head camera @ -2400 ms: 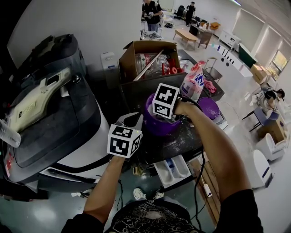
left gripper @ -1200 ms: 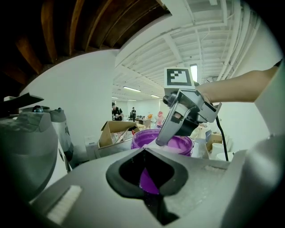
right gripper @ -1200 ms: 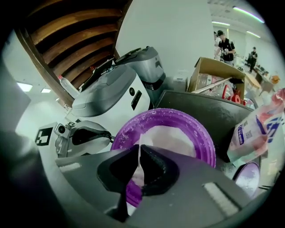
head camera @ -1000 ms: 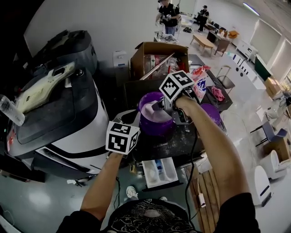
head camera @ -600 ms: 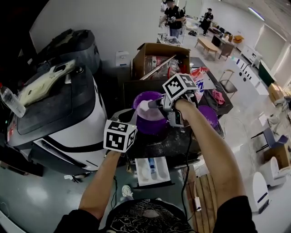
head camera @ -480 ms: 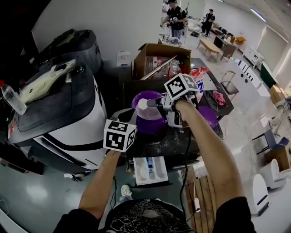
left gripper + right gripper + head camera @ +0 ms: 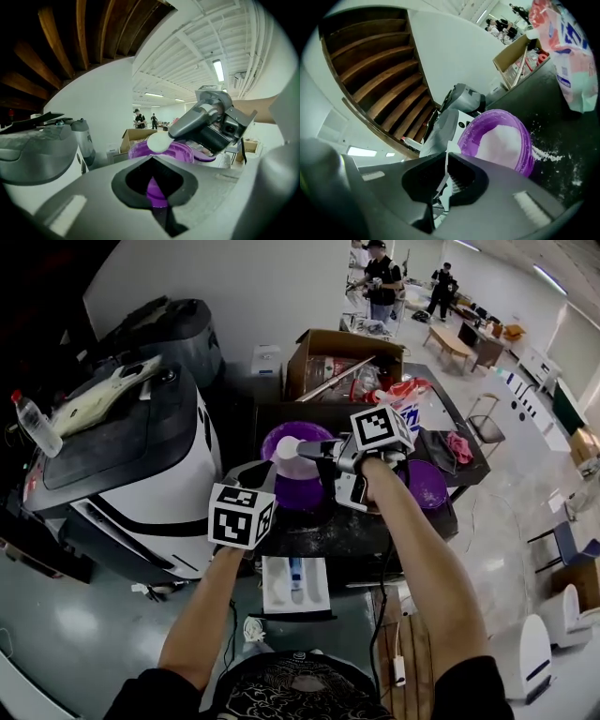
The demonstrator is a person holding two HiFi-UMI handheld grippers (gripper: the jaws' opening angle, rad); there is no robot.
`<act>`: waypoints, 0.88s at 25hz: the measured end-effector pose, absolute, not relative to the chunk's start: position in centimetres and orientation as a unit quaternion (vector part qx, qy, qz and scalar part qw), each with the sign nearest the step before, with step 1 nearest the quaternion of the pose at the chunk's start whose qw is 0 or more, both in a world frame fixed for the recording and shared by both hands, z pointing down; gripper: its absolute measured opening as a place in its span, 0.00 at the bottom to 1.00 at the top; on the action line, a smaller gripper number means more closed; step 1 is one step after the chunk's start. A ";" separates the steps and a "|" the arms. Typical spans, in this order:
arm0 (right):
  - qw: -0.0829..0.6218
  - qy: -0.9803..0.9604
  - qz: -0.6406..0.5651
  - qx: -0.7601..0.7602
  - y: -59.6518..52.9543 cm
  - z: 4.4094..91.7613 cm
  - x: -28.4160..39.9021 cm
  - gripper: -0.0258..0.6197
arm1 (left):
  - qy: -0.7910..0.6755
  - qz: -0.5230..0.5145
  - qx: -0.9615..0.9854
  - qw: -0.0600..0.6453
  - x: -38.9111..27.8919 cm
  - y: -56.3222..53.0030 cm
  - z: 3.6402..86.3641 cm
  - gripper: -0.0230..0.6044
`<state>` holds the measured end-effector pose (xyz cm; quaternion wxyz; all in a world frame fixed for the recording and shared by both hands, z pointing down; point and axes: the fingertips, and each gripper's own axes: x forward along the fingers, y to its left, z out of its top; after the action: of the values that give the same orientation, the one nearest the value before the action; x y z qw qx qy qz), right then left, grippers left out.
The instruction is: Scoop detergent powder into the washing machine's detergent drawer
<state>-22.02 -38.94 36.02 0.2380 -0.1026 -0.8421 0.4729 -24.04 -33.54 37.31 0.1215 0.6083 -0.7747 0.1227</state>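
**1. Scoop** (image 7: pixel 286 448): heaped white, held above the left half of the bowl. Your right gripper (image 7: pixel 323 450) is pressed together on its handle, which runs left-right.

**2. Bowl** (image 7: pixel 298 489): purple, holds powder (image 7: pixel 501 140), and stands on the dark counter (image 7: pixel 314 529). Your left gripper (image 7: pixel 262 480) is clamped on the bowl's near-left rim.

**3. Drawer** (image 7: pixel 293 584): pulled open below the counter's near edge, long axis near-far. It lies straight nearward of the scoop, lower and well apart from it.

**4. Judgement:** the carry looks like a job for the right hand alone.
- The path crosses 2 edges, the bowl's near rim and the counter's near edge.
- The left gripper sits just left of that line, and the right side is open.
- Keep the scoop level, since loose powder dusts the counter.
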 end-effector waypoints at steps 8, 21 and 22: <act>0.179 -0.814 0.537 -0.134 -38.6 36.2 -20.4 0.10 | -0.791 0.126 0.585 0.126 -22.4 -32.6 38.2 0.04; 0.116 -0.776 0.594 -0.176 -35.6 36.2 -18.2 0.10 | -0.832 0.127 0.527 0.119 -20.6 -28.7 38.7 0.04; 0.115 -0.775 0.596 -0.176 -35.3 36.2 -17.9 0.10 | -0.833 0.129 0.525 0.120 -20.4 -28.4 38.8 0.04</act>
<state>-17.94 -35.35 36.22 0.1145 -0.1765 -0.7749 0.5961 -20.37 -28.36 38.81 0.1197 0.5249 -0.8328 0.1287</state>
